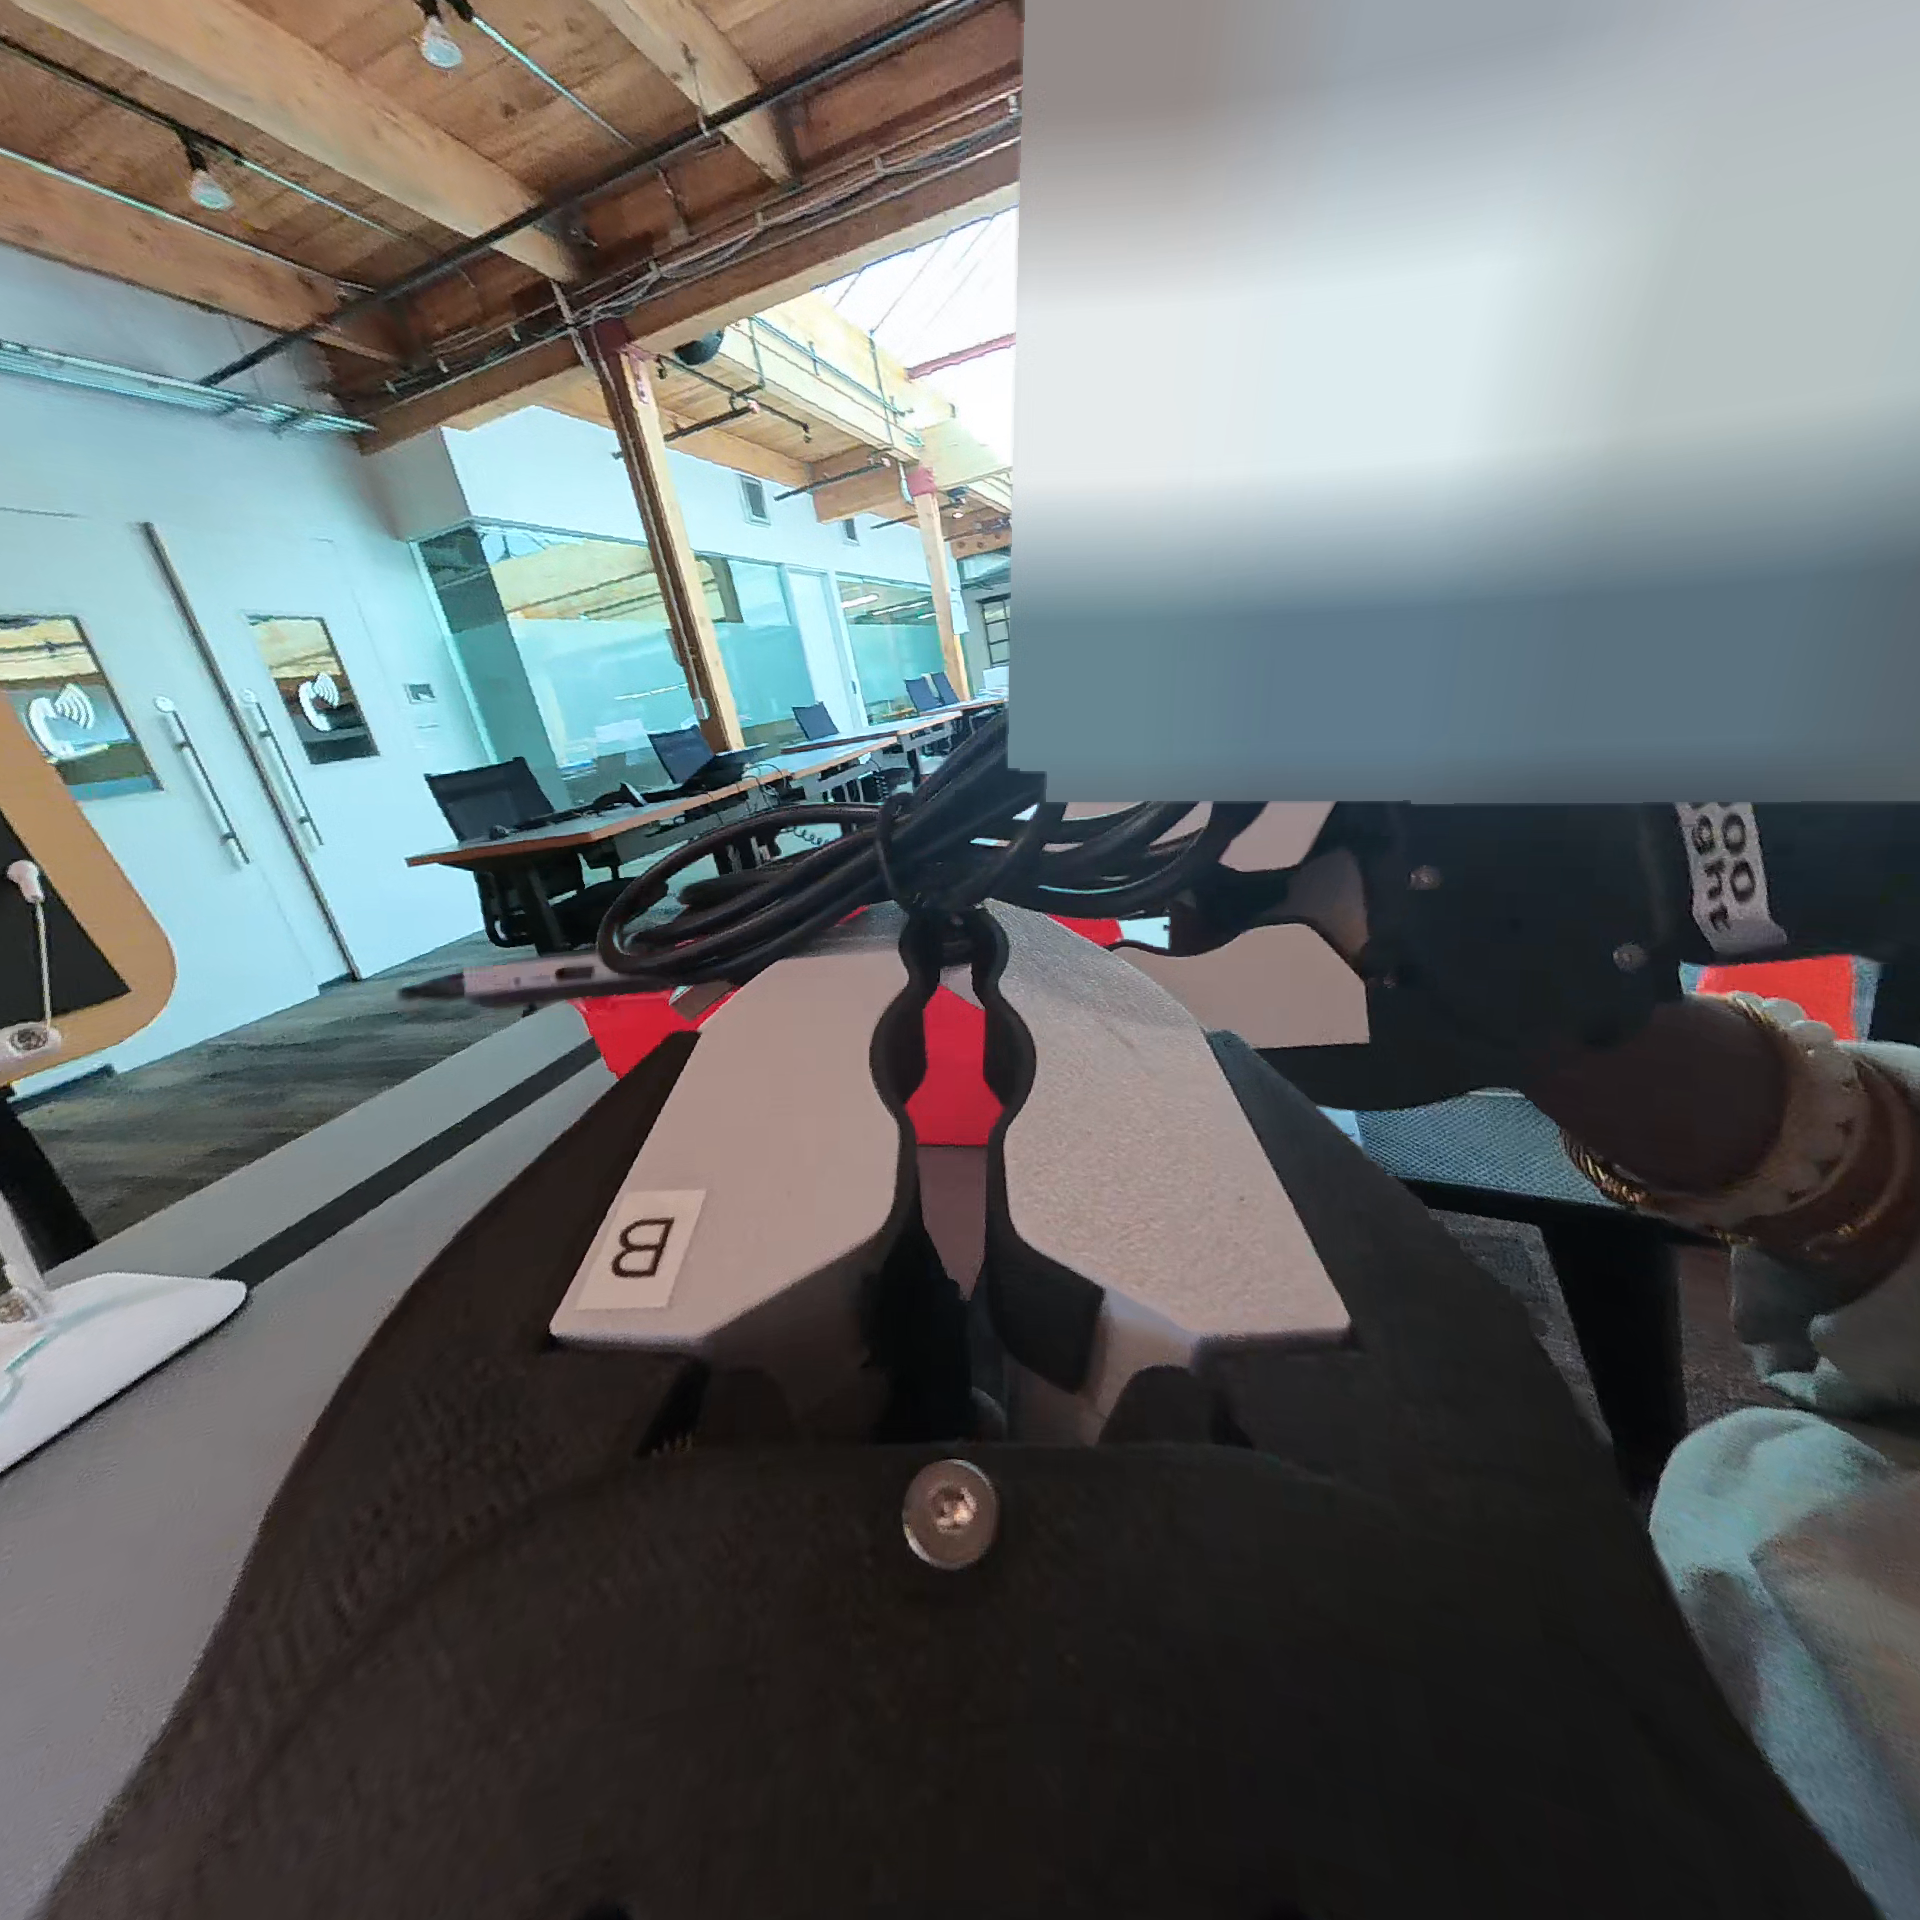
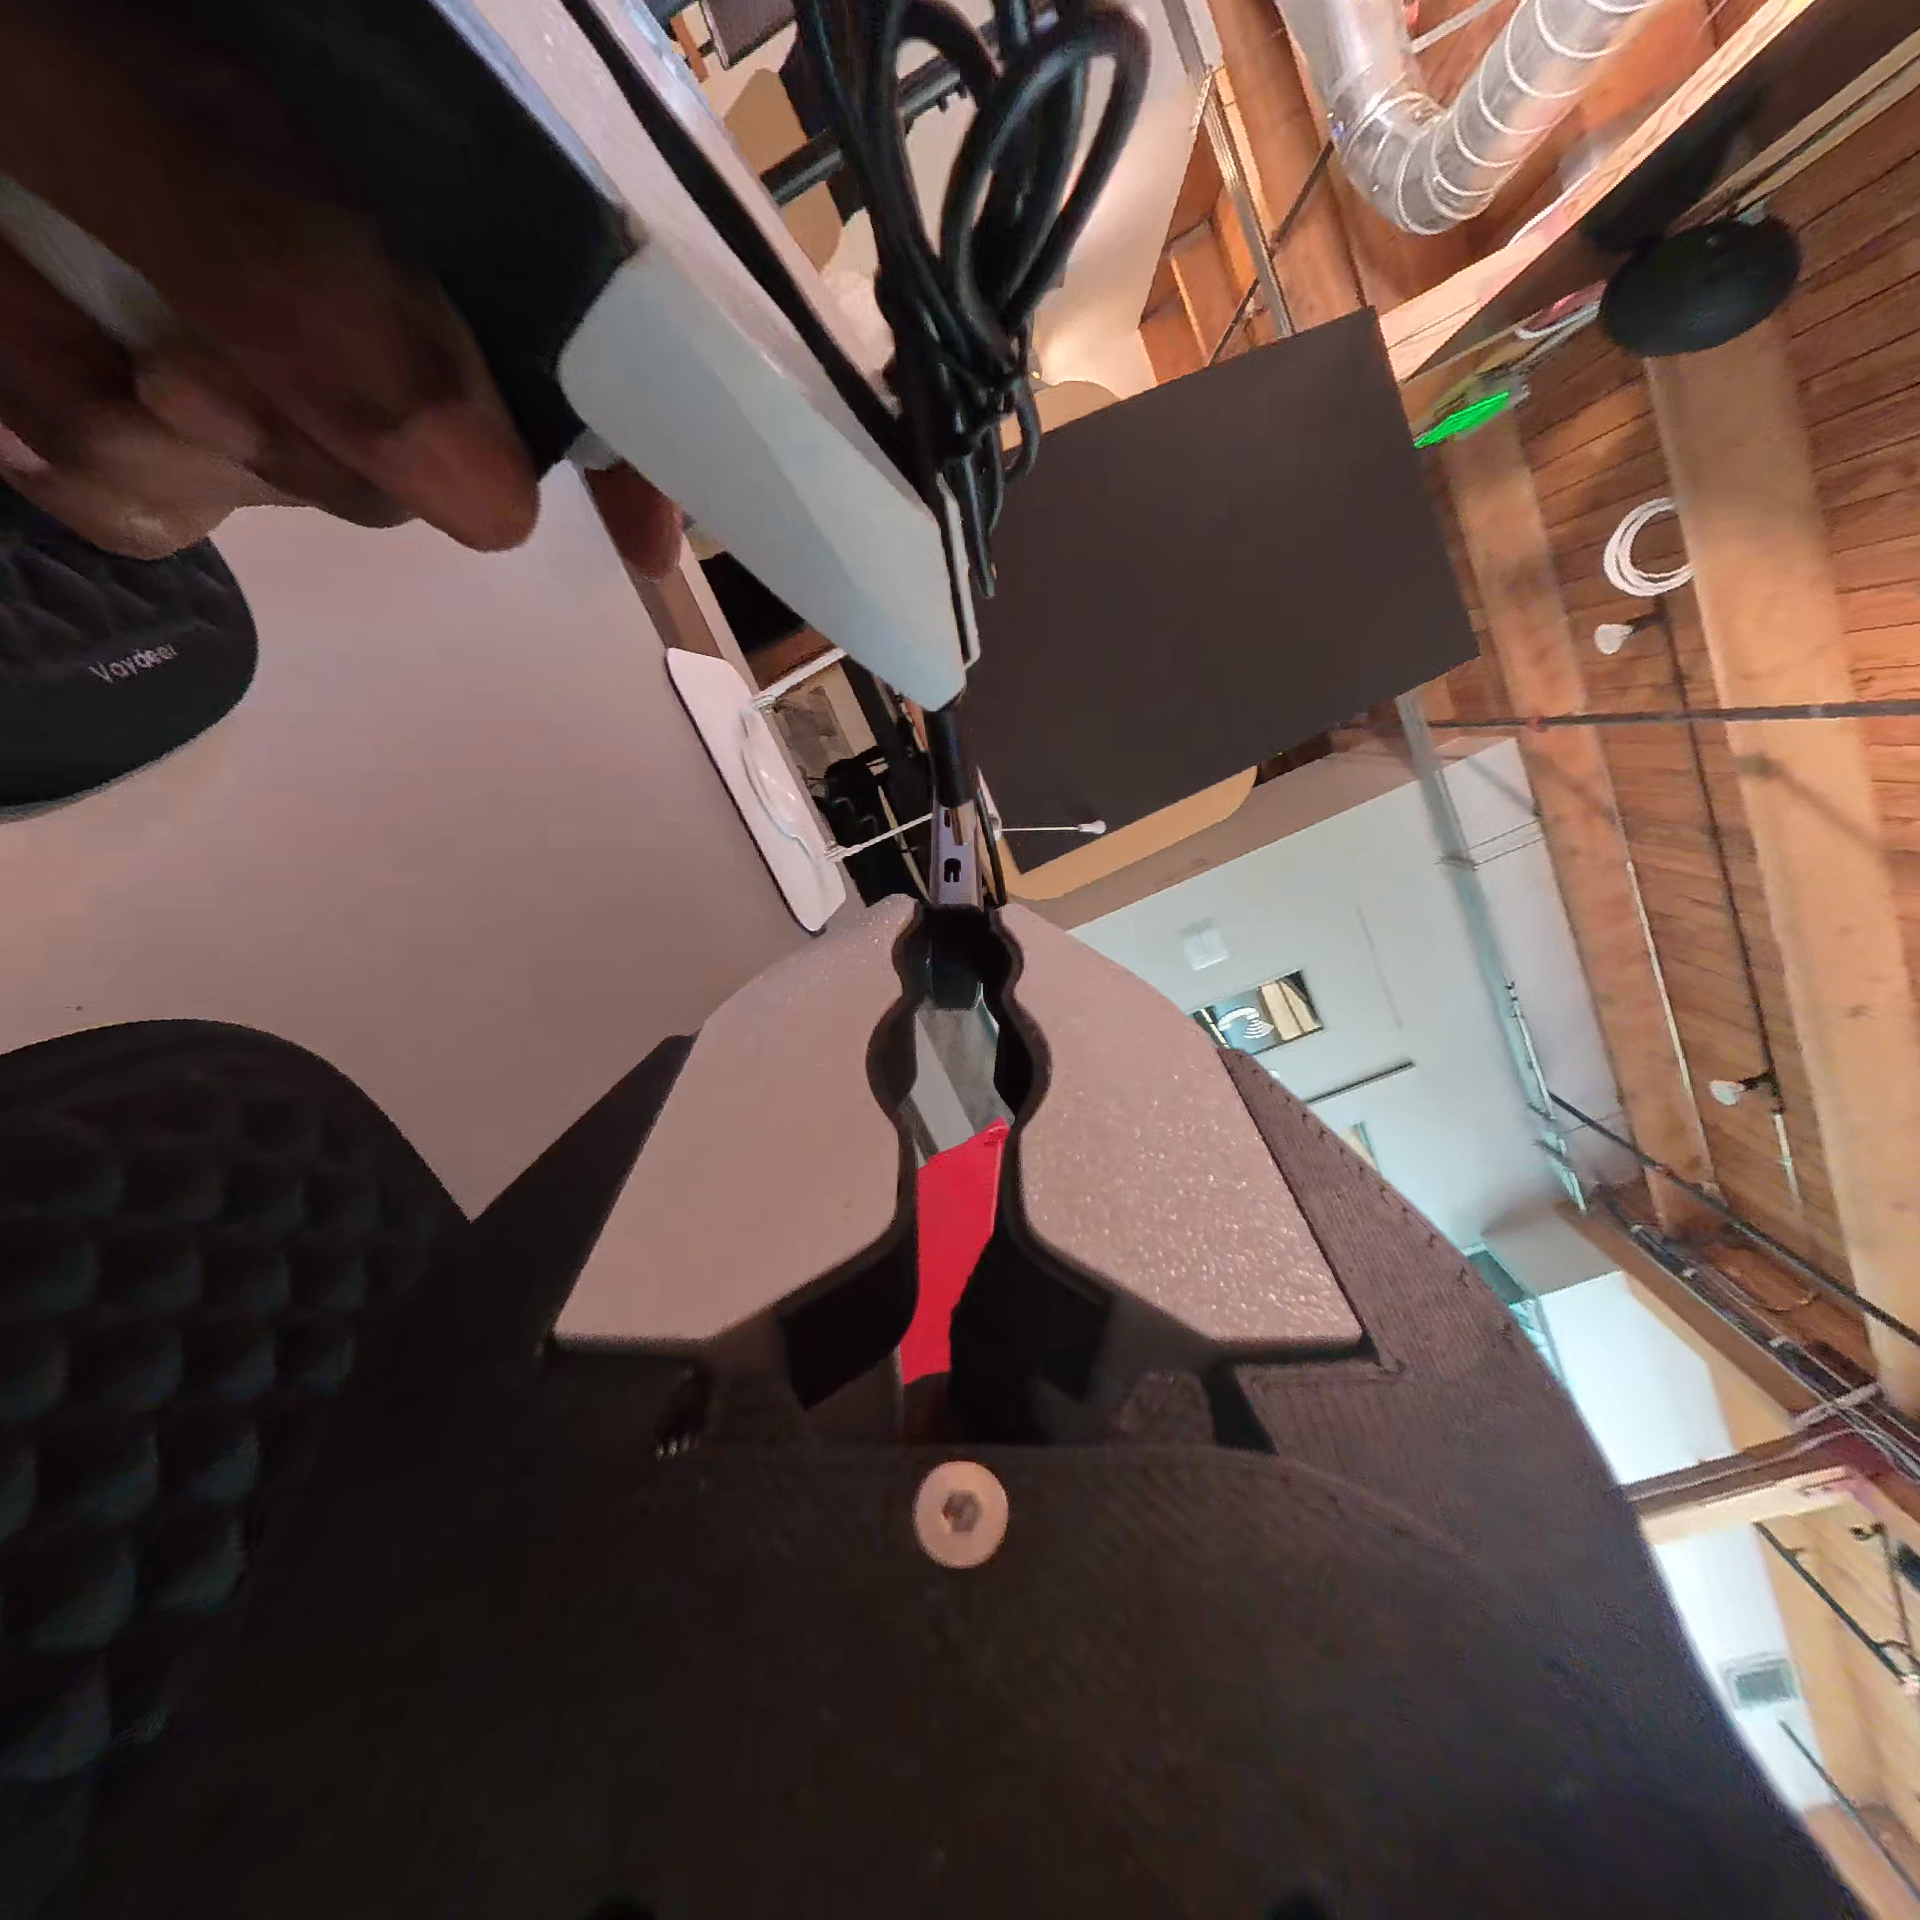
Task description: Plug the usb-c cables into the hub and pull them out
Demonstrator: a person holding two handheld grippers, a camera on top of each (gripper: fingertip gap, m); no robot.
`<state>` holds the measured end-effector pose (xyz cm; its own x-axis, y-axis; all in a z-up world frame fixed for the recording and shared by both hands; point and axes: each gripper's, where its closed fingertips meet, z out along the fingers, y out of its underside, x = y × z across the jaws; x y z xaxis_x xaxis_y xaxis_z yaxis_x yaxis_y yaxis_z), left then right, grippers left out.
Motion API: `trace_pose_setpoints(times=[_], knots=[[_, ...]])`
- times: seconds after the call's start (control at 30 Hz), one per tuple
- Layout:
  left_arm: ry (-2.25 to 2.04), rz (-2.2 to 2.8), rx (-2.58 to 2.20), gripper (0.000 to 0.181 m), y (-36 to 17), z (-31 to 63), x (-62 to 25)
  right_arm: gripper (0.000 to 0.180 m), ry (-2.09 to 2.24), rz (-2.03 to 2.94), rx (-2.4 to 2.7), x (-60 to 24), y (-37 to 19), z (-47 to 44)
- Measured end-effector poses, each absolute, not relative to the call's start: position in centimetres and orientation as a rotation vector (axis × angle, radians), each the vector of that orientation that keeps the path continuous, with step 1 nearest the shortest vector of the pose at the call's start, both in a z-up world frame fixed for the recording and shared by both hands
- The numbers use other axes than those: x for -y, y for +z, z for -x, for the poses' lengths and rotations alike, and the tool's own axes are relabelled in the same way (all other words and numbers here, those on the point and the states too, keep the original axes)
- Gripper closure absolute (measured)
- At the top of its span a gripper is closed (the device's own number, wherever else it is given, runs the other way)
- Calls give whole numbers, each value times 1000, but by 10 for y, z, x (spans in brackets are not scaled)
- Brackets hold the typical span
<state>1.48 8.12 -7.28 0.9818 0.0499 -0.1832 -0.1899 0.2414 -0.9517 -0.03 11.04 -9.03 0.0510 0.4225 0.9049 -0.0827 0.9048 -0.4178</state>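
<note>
My left gripper (image 1: 940, 925) is shut on a coiled bundle of black usb-c cables (image 1: 831, 873), held up off the table. It also shows in the right wrist view (image 2: 966, 582), with the bundle (image 2: 966, 260) hanging past its tips. My right gripper (image 2: 956, 935) is shut on a slim grey hub (image 2: 951, 862), which points away along its fingers. In the left wrist view the hub (image 1: 530, 977) sticks out to the left behind my left fingers, its side ports showing. The right gripper (image 1: 1153, 920) comes in from the right there. Any plug joined to the hub is hidden.
A grey table (image 1: 312, 1195) lies below, with a red box (image 1: 945, 1060) under the grippers. A white stand base (image 1: 104, 1340) sits at the left edge. A black wrist rest (image 2: 104, 665) lies on the table. A person's wrist with bracelets (image 1: 1766, 1132) is at the right.
</note>
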Motion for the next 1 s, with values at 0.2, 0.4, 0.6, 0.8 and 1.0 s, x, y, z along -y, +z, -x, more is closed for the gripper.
trace_pose_setpoints(times=[0.2,0.4,0.6,0.8,1.0], knots=[[119,1309,-50,175,-74,-9,-84,170,301,239,1416,-108,-87,3],[108,1327,-44,175,-76,-9,-85,170,315,242,1397,-110,-87,4],[67,1330,-36,175,-78,-10,-87,170,322,220,1387,-109,-87,3],[40,1319,-63,175,-75,-15,-84,171,333,159,1355,-105,-83,-2],[23,1332,-86,175,-76,-16,-83,171,347,125,1374,-101,-83,-6]])
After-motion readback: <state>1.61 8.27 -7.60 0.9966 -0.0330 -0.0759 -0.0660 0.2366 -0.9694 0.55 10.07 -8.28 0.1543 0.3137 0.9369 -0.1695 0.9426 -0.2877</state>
